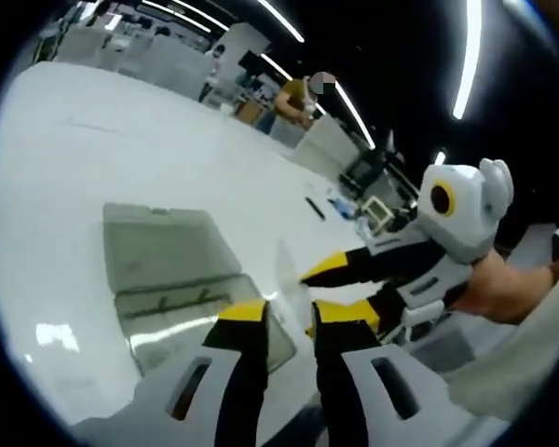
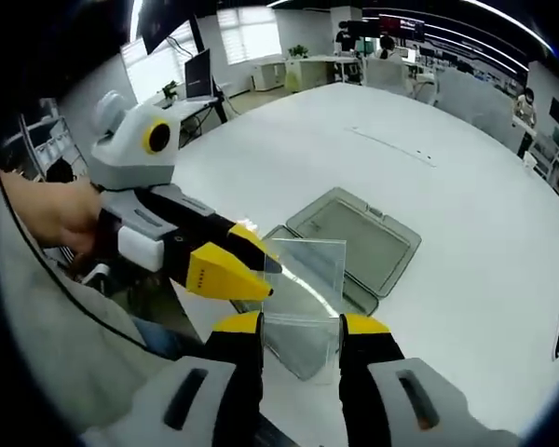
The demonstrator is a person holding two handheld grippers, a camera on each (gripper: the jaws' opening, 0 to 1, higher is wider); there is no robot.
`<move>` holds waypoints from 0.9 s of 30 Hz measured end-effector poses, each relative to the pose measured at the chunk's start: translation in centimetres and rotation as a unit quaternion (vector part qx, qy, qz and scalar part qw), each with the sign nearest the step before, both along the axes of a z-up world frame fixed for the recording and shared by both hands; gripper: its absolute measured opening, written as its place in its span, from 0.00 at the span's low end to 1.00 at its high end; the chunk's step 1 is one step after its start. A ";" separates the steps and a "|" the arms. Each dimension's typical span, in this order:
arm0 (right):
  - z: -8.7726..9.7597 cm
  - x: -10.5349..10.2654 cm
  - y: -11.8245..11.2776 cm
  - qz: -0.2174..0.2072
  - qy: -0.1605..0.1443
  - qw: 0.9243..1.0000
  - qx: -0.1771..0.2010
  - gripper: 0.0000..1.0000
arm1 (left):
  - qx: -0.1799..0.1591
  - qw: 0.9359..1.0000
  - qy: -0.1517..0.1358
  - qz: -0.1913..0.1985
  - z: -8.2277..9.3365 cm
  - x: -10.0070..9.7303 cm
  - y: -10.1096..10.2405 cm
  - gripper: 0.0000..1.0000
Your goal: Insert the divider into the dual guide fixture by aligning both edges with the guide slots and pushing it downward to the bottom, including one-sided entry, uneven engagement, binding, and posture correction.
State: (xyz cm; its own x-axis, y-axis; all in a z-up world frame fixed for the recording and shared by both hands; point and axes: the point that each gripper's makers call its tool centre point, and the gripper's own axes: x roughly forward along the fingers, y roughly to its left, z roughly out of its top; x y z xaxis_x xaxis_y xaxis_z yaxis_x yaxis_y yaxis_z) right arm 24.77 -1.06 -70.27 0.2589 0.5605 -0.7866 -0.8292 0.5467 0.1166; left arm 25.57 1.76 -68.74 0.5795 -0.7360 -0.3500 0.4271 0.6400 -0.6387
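A clear, glassy divider [image 2: 303, 279], a thin rectangular sheet with crisp edges, hangs in the air above the white table [image 2: 466, 233], pinched between two hand-held grippers. In the right gripper view, the right hand-held gripper [image 2: 301, 326] has its yellow-tipped black jaws closed against the sheet's lower edge, while the left hand-held gripper [image 2: 252, 270] reaches in from the left, its yellow wedge-shaped tips clamped on the sheet's left side. In the left gripper view the sheet [image 1: 289, 270] shows edge-on as a pale sliver, between the left hand-held gripper [image 1: 286, 312] and the right hand-held gripper [image 1: 321, 279]. Just beyond the divider, the dual guide fixture [image 2: 359, 237] lies flat on the smooth matte table: a shallow grey-green tray with rounded corners and a raised rim. A person's hand [image 2: 61, 219] grips the white body of the left tool.
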 end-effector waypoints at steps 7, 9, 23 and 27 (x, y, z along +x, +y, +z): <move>0.2 -0.2 0.6 -0.001 0.002 1.000 0.010 0.26 | -0.021 0.999 0.013 0.024 -0.1 0.3 0.6 0.06; 0.2 -0.3 0.7 0.000 0.002 1.000 0.009 0.26 | -0.022 0.999 0.016 0.026 -0.1 0.3 0.6 0.06; 0.3 -0.3 1.0 -0.014 0.009 1.000 0.017 0.26 | -0.042 0.998 0.028 0.038 0.2 0.3 0.5 0.00; 0.3 -0.3 1.1 -0.022 0.013 0.999 0.022 0.26 | -0.062 0.996 0.043 0.052 0.3 0.3 0.6 0.00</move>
